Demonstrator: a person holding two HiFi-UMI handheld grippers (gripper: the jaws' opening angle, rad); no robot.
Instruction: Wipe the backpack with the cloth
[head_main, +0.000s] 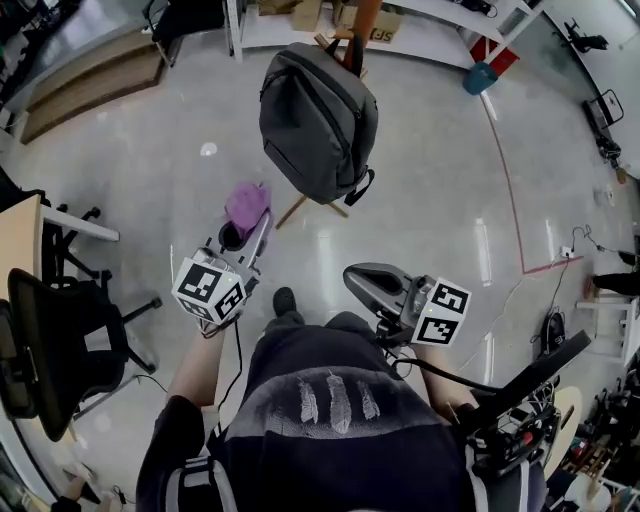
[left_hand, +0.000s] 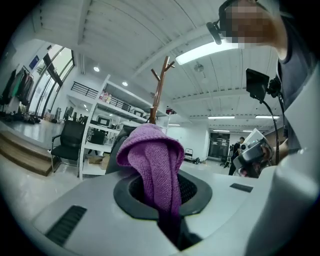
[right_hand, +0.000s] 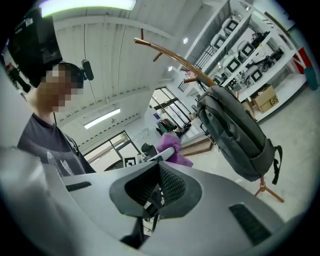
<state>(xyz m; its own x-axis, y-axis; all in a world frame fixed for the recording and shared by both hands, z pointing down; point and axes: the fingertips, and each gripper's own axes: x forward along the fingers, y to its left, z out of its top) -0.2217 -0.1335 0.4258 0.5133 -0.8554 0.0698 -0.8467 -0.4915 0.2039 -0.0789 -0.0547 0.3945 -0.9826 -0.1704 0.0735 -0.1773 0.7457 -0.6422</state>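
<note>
Backpack (head_main: 318, 120) hangs top-up, long axis vertical, on a coat stand (right_hand: 165, 52); left tongs (head_main: 248, 228) clamp the cloth (head_main: 246, 203), mostly masking it in their view; right tongs (head_main: 362, 283) closed, empty.

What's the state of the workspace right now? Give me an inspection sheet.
Surface: glossy floor; no table in view.
Job's things: grey backpack hangs on a wooden stand; purple cloth is apart from it.
Clutter: blue object by the shelving; otherwise nothing seen.
Grippers: left gripper jaws shut on the cloth; right gripper jaws together, empty.
Cables: cable under the left gripper; loose cables on the floor at right.
Surroundings: office chair at left, shelving behind the stand, red floor line.
</note>
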